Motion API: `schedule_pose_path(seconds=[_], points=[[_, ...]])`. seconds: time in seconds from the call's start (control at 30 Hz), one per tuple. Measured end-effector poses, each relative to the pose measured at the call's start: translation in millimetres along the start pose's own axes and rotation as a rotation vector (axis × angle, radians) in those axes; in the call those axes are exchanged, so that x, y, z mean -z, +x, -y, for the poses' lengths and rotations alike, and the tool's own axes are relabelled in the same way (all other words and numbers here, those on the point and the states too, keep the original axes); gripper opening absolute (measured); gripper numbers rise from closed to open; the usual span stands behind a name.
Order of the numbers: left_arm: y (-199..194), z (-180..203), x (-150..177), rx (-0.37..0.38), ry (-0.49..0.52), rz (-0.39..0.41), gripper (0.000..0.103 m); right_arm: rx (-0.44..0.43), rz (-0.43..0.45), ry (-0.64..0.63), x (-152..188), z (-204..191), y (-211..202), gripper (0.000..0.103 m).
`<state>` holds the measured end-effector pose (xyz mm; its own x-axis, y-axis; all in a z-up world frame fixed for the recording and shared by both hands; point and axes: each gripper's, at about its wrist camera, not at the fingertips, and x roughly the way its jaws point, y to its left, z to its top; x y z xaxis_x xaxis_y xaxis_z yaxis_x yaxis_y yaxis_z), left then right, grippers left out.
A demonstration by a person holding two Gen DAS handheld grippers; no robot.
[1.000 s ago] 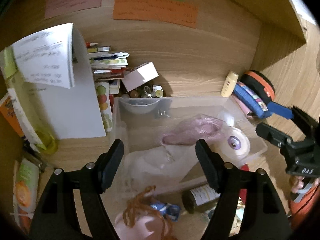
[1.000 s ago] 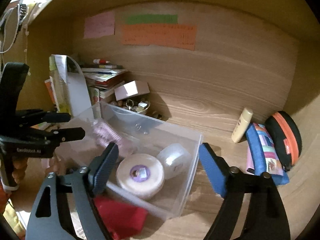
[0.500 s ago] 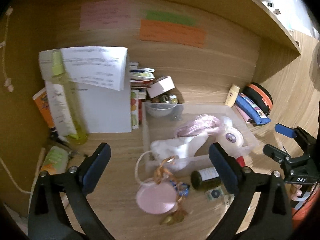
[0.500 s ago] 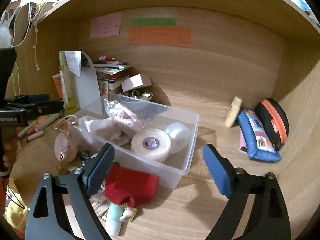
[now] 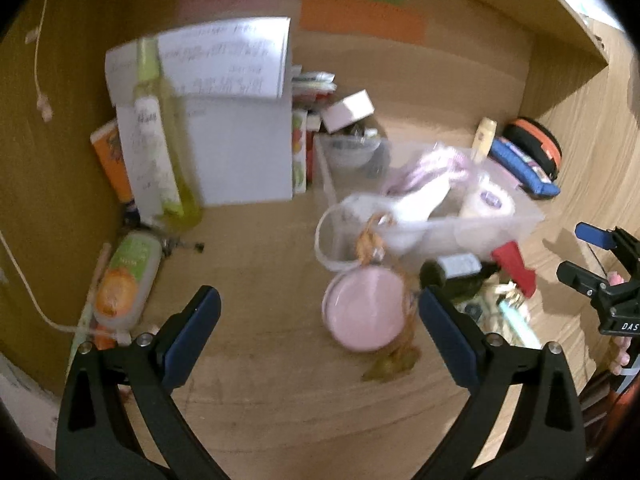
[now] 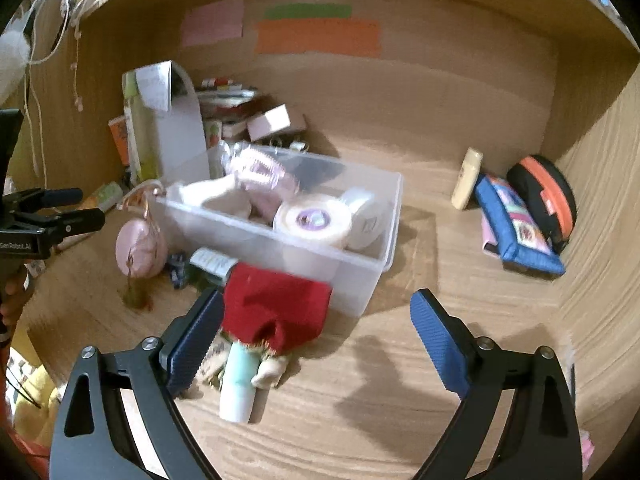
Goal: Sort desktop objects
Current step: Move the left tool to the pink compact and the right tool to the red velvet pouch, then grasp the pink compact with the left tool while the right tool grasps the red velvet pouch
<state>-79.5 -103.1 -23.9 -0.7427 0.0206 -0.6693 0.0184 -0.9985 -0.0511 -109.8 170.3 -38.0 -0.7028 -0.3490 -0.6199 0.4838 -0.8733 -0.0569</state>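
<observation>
A clear plastic bin (image 6: 360, 276) sits mid-desk; it also shows in the left wrist view (image 5: 500, 226). It holds tape rolls (image 6: 314, 218), a pink fluffy item (image 6: 262, 168) and a white cloth. In front lie a red cloth (image 6: 276, 306), a pale green tube (image 6: 238, 386), a dark bottle (image 5: 456, 270) and a round pink case (image 5: 364, 316). My left gripper (image 5: 320, 320) is open and empty, above the desk, left of the pink case. My right gripper (image 6: 316, 330) is open and empty, its left finger beside the red cloth.
A white paper stand (image 5: 240, 148), a yellow-green spray bottle (image 5: 160, 136) and an orange-labelled tube (image 5: 124, 280) stand at the left. Books and a small box (image 6: 268, 122) are at the back. A cream bottle (image 6: 466, 178), blue pouch (image 6: 516, 228) and black-orange case (image 6: 548, 196) lie right.
Both grippers have pulled back and up from the bin, so more of the desk shows. The left view has swung left. Both stay open and empty.
</observation>
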Motion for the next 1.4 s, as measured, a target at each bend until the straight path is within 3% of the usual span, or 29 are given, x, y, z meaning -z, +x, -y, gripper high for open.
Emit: schedule_pose_path(seconds=[0.23,0.4,0.83,0.9,0.97,1.07,1.13,1.2,1.27,1.4], points=[[24.4,-14.4,15.2,-0.003,-0.014,-0.098,0.100,-0.016,-0.068,-0.011,11.7,-8.2,17.3,0.093],[44.0,-6.7,22.0,0.037,0.017,-0.160,0.100,-0.021,-0.101,-0.027,13.8,-12.1,28.3,0.093],[70.7,17.8,12.1,0.067,0.070,-0.171,0.100,-0.120,-0.195,0.031,10.2,-7.5,64.7,0.091],[74.8,18.9,11.5,0.059,0.070,-0.172,0.100,-0.138,-0.201,0.059,11.2,-2.1,68.6,0.084],[75.8,16.9,10.8,0.064,0.063,-0.170,0.100,-0.145,-0.204,0.071,12.6,0.1,70.6,0.067],[74.4,10.7,10.2,0.070,0.038,-0.157,0.100,-0.153,-0.199,0.085,14.3,3.5,70.2,0.057],[72.8,5.9,10.9,0.081,0.018,-0.153,0.090,-0.169,-0.179,0.086,12.8,5.1,66.7,0.050],[73.8,3.0,11.8,0.104,0.005,-0.165,0.075,-0.187,-0.171,0.082,12.7,5.1,64.3,0.035],[77.2,0.5,13.3,0.108,-0.006,-0.186,0.062,-0.187,-0.172,0.083,13.8,5.5,63.8,0.033],[75.4,-4.6,14.9,0.107,-0.034,-0.178,0.062,-0.176,-0.145,0.080,13.7,6.4,56.6,0.030]])
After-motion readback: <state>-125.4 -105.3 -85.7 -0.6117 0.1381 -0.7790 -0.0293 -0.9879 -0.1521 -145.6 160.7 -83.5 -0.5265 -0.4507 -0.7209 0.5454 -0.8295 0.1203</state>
